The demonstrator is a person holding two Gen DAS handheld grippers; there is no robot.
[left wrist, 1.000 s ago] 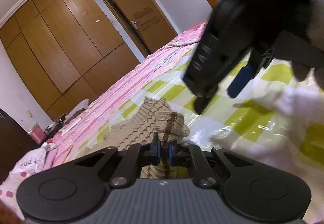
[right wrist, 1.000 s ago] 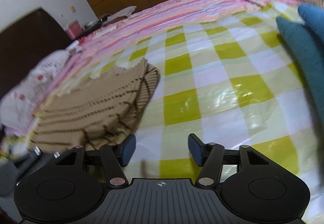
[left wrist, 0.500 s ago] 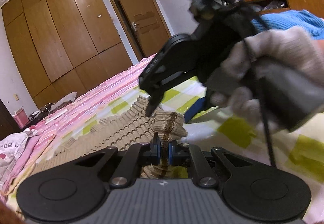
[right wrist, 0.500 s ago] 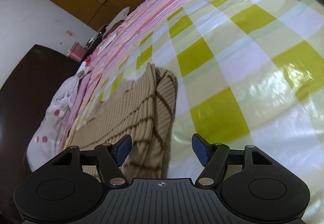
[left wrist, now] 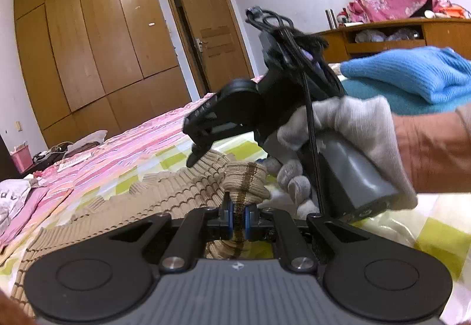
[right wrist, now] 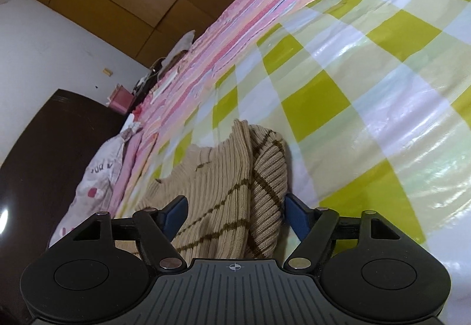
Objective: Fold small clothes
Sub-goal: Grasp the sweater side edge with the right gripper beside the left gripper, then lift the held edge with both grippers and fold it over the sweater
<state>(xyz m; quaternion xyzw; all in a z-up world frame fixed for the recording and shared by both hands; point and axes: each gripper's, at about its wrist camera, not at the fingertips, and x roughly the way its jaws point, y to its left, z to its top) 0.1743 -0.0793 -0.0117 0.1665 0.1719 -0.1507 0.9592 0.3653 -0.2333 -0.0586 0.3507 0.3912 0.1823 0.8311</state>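
Observation:
A beige ribbed sweater with brown stripes (left wrist: 164, 192) lies on the yellow checked sheet (right wrist: 353, 75). My left gripper (left wrist: 239, 217) is shut on a bunched striped edge of the sweater, lifted slightly off the sheet. In the left wrist view, a white-gloved hand (left wrist: 347, 125) holds my right gripper (left wrist: 197, 148) just above the sweater's far fold. In the right wrist view, the right gripper (right wrist: 234, 211) stands open, low over the sweater (right wrist: 212, 195). The folded sleeve edge lies between its fingers, and the pads do not press on it.
A stack of blue knitted clothes (left wrist: 412, 72) lies at the right on the bed. A pink striped blanket (right wrist: 235, 31) borders the checked sheet. A dark headboard (right wrist: 44, 163) and a spotted pillow (right wrist: 97, 175) stand left. A wooden wardrobe (left wrist: 103, 54) and door (left wrist: 212, 39) lie beyond.
The right gripper came down and in over the sweater, so the folded sleeve now sits between its open fingers. Both wrists rolled. The left gripper kept its hold on the sweater's edge.

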